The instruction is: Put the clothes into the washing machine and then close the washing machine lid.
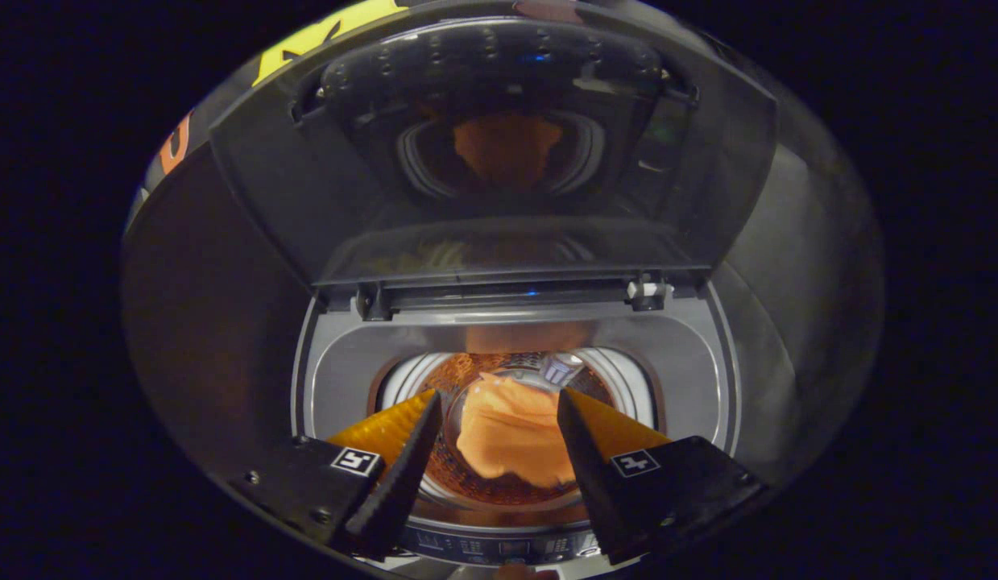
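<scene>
1. Counts: 1 washing machine [708,362], 1 lid [305,193], 1 drum [458,374], 1 orange garment [511,431], 1 gripper [499,407] w/ 2 fingers [410,451].
2. Machine is a top-loader, seen from above its front edge; grey top deck rings the round opening. Control panel [499,548] runs along the front edge, just under the fingers; markings too small to read.
3. Lid is up, standing nearly upright on hinges at the rear edge of the deck. Its dark glossy pane mirrors the opening + an orange patch.
4. Drum: perforated metal wall, lit orange-ish. Inside it lies the single garment, bunched in a loose heap, roughly mid-drum, leaning a bit toward the right-hand finger's side. A small pale ribbed part [561,369] shows at the drum's rear, by the garment's back edge; can't tell what it is.
5. Fingers are spread apart, nothing between them at tip level; garment sits lower down, seen through the gap, neither finger touching it. Tips hover over the opening's front rim.
6. Each finger base carries 1 square marker tag [355,461], 2 total.
</scene>
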Demonstrator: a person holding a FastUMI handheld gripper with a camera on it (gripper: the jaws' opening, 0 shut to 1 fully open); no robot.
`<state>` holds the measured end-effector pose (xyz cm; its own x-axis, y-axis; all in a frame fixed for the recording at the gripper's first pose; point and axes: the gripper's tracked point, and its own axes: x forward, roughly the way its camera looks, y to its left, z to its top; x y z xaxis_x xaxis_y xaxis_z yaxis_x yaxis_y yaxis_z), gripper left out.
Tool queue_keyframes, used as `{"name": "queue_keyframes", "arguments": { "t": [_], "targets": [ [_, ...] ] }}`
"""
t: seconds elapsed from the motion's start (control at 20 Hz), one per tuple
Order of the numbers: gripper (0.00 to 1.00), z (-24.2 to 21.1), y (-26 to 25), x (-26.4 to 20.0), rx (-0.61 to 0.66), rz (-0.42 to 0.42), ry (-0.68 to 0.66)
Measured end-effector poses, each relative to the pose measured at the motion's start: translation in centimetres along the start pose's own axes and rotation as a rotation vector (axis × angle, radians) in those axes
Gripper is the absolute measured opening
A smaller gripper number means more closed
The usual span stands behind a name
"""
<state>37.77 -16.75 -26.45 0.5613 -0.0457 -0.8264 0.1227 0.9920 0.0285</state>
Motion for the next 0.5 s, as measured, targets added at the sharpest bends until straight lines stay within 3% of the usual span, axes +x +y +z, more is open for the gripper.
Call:
{"name": "queue_keyframes", "arguments": {
  "t": [0.2,0.5],
  "targets": [
    [0.88,2.7,1.1,-2.4,-0.040,0.039,-0.115],
    [0.88,11.5,4.2,-11.0,-0.165,0.128,-0.396]
  ]
}}
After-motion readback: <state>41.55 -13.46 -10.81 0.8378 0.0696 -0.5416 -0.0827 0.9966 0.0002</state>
